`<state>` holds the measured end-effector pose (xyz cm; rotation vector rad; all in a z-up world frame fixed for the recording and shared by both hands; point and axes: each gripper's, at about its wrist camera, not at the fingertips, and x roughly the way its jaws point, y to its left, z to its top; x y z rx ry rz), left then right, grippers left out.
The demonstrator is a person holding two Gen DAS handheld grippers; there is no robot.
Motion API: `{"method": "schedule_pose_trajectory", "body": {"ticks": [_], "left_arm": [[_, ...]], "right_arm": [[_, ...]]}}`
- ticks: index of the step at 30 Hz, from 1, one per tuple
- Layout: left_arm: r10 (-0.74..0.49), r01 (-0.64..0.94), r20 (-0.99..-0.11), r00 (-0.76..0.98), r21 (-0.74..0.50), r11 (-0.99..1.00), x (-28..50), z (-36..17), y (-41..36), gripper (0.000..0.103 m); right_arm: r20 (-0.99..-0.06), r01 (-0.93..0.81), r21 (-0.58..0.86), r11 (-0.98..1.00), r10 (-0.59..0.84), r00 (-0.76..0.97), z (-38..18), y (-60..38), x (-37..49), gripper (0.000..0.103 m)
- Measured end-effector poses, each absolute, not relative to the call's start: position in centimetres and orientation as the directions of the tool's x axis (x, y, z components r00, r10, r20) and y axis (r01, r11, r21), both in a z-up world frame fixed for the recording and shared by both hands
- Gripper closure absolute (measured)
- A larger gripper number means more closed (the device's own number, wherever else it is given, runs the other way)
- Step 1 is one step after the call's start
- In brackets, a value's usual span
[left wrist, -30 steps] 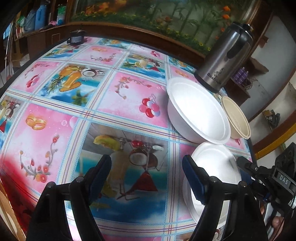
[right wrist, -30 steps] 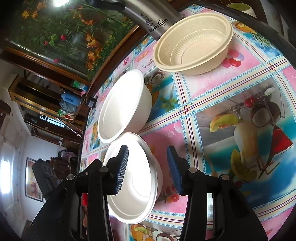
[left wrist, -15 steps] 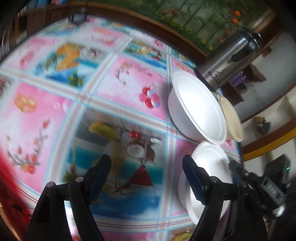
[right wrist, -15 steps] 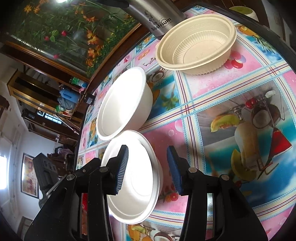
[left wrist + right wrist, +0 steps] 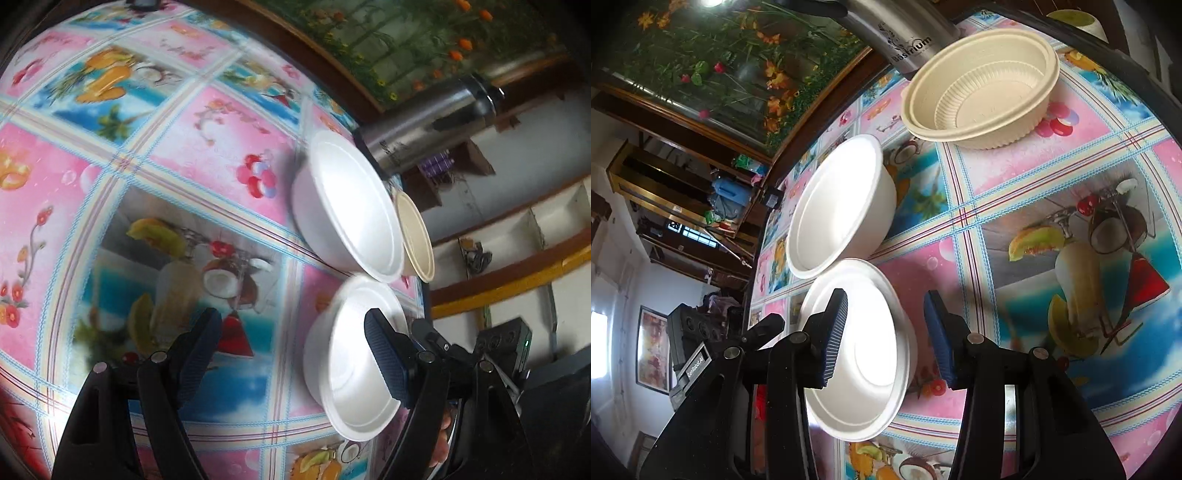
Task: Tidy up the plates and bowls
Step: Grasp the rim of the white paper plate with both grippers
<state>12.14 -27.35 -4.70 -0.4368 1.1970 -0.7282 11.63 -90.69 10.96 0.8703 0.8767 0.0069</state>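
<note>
Two white foam bowls and a beige ribbed bowl stand on the patterned tablecloth. The near white bowl (image 5: 864,354) sits at the table's edge. My right gripper (image 5: 886,332) straddles its rim, one finger over the inside and one outside the wall, with a gap on both sides. The far white bowl (image 5: 842,206) touches it just behind, and the beige bowl (image 5: 982,92) lies further back. In the left wrist view my left gripper (image 5: 291,354) hangs open over bare cloth, just left of the near white bowl (image 5: 354,362). The far white bowl (image 5: 351,206) and the beige bowl (image 5: 415,236) lie beyond.
A steel thermos (image 5: 424,129) stands behind the bowls at the table's back edge, also seen as the thermos (image 5: 905,40) in the right wrist view. The table edge (image 5: 421,295) runs just right of the bowls. A person's hand (image 5: 439,446) shows below the right gripper.
The left wrist view has swung and rolled, so the bowls sit higher and more tilted in it. The right gripper and all three bowls have stayed where they were.
</note>
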Motion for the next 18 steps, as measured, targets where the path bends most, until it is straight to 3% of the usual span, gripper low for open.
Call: {"method": "schedule_pose_trajectory", "body": {"ticks": [6, 13, 15, 18], "left_arm": [[-0.706, 0.379, -0.7, 0.106, -0.628, 0.68, 10.9, -4.8, -30.6, 0.023], [-0.679, 0.398, -0.712, 0.176, -0.58, 0.711, 10.5, -4.4, -30.9, 0.025], [-0.668, 0.411, -0.715, 0.204, -0.557, 0.722, 10.3, -4.2, -30.7, 0.03], [-0.649, 0.425, -0.73, 0.215, -0.529, 0.735, 10.3, -4.3, -30.8, 0.052]], "right_arm": [[-0.694, 0.323, 0.635, 0.702, 0.334, 0.638, 11.3, -90.0, 11.6, 0.059], [-0.731, 0.341, 0.598, 0.725, 0.319, 0.603, 11.1, -89.3, 11.9, 0.059], [-0.738, 0.345, 0.587, 0.732, 0.309, 0.599, 11.0, -89.2, 12.0, 0.064], [-0.746, 0.354, 0.575, 0.737, 0.296, 0.597, 11.0, -89.2, 12.0, 0.073]]}}
